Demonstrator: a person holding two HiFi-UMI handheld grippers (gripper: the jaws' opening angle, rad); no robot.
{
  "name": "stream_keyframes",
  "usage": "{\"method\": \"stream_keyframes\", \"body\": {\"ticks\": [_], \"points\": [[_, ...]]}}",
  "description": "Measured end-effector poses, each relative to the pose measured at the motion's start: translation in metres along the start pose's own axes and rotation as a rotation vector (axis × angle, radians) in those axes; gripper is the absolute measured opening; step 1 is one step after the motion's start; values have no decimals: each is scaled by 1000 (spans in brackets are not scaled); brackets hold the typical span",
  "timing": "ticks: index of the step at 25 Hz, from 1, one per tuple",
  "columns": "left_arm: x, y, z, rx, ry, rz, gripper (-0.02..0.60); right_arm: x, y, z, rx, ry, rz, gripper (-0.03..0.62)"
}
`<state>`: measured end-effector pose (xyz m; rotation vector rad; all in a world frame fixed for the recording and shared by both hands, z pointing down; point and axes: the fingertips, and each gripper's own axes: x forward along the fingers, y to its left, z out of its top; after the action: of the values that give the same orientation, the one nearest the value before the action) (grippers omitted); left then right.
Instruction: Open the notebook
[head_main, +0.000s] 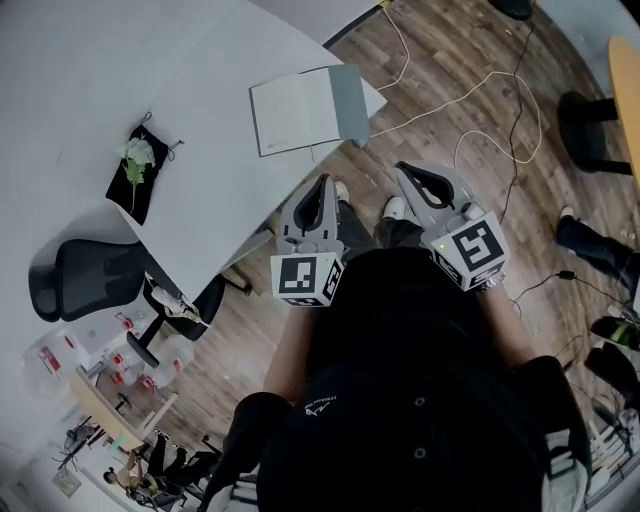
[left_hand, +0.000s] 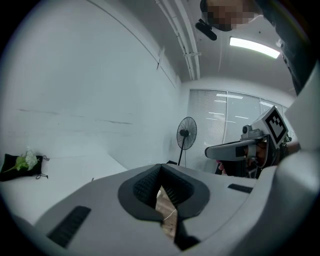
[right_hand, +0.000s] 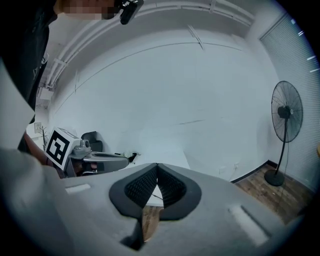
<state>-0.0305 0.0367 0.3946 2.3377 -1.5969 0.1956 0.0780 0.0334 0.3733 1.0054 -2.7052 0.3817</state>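
Note:
The notebook (head_main: 300, 108) lies on the white table (head_main: 200, 200) near its front corner. It shows a white page on the left and a grey cover folded out to the right. My left gripper (head_main: 322, 185) (left_hand: 161, 166) hangs off the table's edge, below the notebook and above the floor, with its tips touching and nothing between them. My right gripper (head_main: 405, 170) (right_hand: 157, 165) is beside it to the right, also shut and empty. Both are held close to the person's body, apart from the notebook.
A black pouch with a white flower (head_main: 137, 165) lies left on the table. A black office chair (head_main: 85, 275) stands at the table's left side. Cables (head_main: 480, 110) run over the wood floor. A pedestal fan (right_hand: 286, 112) stands by the wall. Another person's shoes (head_main: 585, 240) are at the right.

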Motion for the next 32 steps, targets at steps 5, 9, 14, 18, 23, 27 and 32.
{"method": "stream_keyframes", "body": {"ticks": [5,9,14,18,23,27,32], "points": [[-6,0,37,-12,-86,24,6,-14,-9,35,-38,-84,-33,5],[-9,1,78,29,-175,38,5,-22,-15,62,-82,-139,-57,5],[-13,-7,122,119,-237,34,5,-36,-22,100,-142,-211,-81,6],[-22,-18,147,154,-270,21,5,-54,-33,129,-150,-268,-129,5],[-21,-22,160,196,-281,25,6,-68,-37,147,-149,-320,-137,6],[-21,-25,167,190,-290,20,6,-73,-36,149,-166,-317,-140,5],[-20,-29,170,193,-300,17,6,-77,-34,155,-173,-329,-133,5]]}}
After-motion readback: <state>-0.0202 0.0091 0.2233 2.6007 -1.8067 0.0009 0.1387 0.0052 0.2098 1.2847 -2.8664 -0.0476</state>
